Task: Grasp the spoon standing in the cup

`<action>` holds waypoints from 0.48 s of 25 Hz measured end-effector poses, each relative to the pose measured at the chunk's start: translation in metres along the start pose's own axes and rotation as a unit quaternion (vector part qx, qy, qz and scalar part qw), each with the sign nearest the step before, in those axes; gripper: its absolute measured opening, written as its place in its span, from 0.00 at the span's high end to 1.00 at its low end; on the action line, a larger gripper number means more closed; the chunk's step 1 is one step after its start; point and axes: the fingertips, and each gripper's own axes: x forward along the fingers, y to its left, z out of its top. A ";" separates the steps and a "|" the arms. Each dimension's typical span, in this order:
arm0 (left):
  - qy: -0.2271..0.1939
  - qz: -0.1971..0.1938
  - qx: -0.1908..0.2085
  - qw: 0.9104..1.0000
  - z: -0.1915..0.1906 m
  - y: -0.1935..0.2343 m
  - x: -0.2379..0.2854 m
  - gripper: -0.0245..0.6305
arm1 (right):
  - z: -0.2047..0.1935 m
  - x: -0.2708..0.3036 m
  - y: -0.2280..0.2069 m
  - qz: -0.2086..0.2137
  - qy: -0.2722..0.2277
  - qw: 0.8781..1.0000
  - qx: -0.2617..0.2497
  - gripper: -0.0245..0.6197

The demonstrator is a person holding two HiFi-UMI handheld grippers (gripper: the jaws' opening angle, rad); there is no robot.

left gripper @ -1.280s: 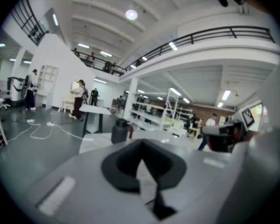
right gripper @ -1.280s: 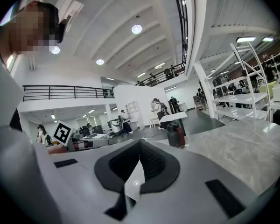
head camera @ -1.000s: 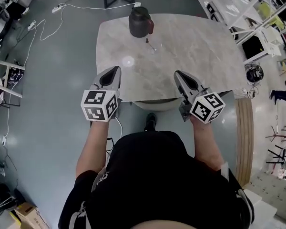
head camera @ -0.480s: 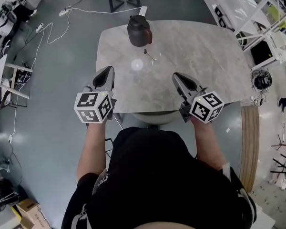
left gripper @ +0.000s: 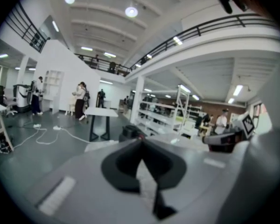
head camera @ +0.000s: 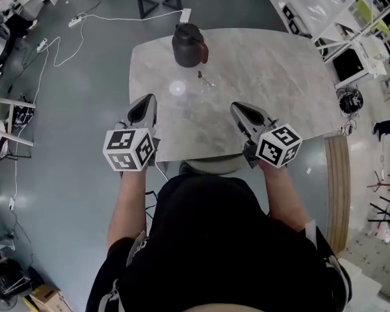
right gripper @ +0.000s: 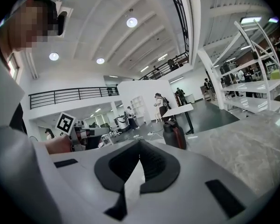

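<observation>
No word, number or brand can be read anywhere. The only signs are black-and-white square markers (coded patterns, not letters) on the left cube (head camera: 131, 149) of the left gripper (head camera: 148, 101) and on the right cube (head camera: 279, 145) of the right gripper (head camera: 238, 107). The right gripper view catches one such marker (right gripper: 65, 123) at its left. The dark jug (head camera: 187, 43) on the desk (head camera: 273, 77) carries a red patch, too small to read.

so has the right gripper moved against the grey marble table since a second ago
Yes: the right gripper has slid farther in past the grey marble table's near edge, toward the dark jug.
</observation>
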 end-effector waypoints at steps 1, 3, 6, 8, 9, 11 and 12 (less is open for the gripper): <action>0.003 -0.009 0.000 1.000 -0.002 0.004 0.003 0.95 | -0.003 0.008 0.002 -0.006 0.006 1.000 0.000 0.97; 0.010 -0.029 -0.002 1.000 -0.010 0.011 0.008 0.95 | -0.010 0.023 0.007 -0.017 0.020 1.000 0.001 0.97; 0.023 -0.059 0.006 0.998 -0.023 0.008 0.019 0.95 | -0.016 0.031 0.011 -0.033 0.036 0.999 -0.002 0.97; 0.025 -0.072 0.005 0.997 -0.029 0.001 0.026 0.95 | -0.022 0.026 0.009 -0.043 0.048 0.998 -0.007 0.97; 0.025 -0.078 0.001 0.997 -0.032 -0.003 0.029 0.95 | -0.026 0.022 0.007 -0.049 0.054 0.997 -0.007 0.97; 0.030 -0.086 -0.007 0.996 -0.041 -0.007 0.033 0.95 | -0.033 0.014 0.000 -0.062 0.062 0.996 0.000 0.97; 0.035 -0.087 -0.010 0.996 -0.045 -0.007 0.036 0.95 | -0.035 0.012 -0.004 -0.068 0.063 0.996 0.005 0.97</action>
